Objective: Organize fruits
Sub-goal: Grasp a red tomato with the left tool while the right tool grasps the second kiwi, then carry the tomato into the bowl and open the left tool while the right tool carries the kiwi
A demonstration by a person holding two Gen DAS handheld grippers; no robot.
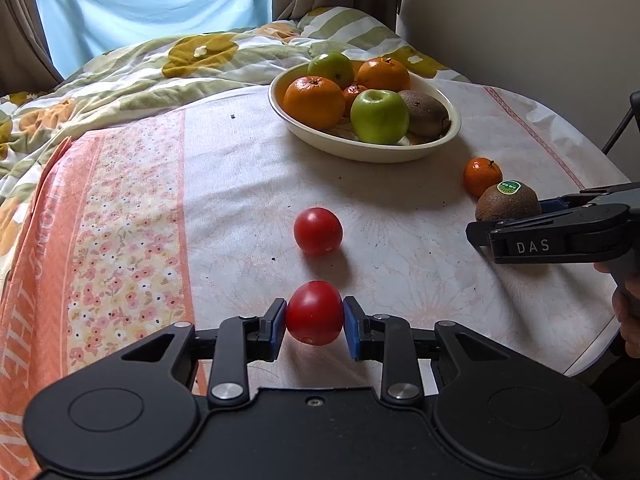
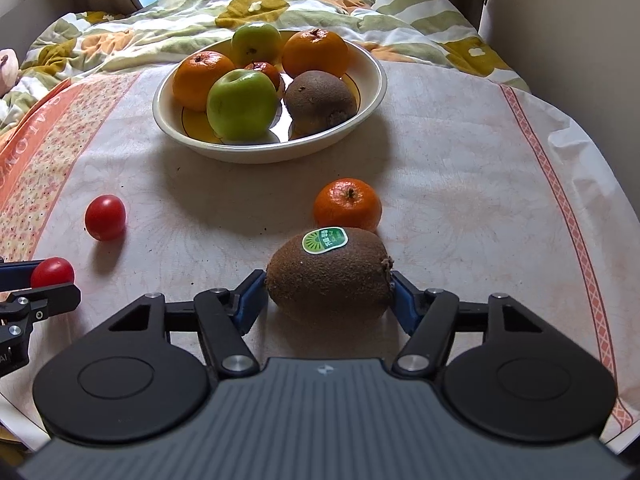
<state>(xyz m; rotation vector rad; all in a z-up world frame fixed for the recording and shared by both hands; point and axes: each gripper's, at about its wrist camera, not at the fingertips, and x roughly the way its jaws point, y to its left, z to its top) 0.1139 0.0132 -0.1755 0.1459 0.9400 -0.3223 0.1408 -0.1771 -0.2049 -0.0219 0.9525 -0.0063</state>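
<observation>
My left gripper [image 1: 315, 320] is shut on a red tomato [image 1: 315, 313], low over the tablecloth; it also shows at the left edge of the right wrist view [image 2: 52, 273]. My right gripper [image 2: 330, 292] is shut on a brown kiwi with a green sticker [image 2: 330, 276], seen from the side in the left wrist view [image 1: 507, 202]. A second red tomato [image 1: 318, 231] [image 2: 105, 217] and a small mandarin [image 1: 482, 176] [image 2: 347, 205] lie loose on the cloth. A cream bowl [image 1: 360, 148] [image 2: 372, 96] farther back holds oranges, green apples and a kiwi.
The round table has a white and orange floral cloth [image 1: 120, 208] [image 2: 480, 200]. A flowered quilt [image 1: 140, 68] lies behind and left of the table. A wall [image 1: 540, 20] stands on the right, curtains and a window at the back.
</observation>
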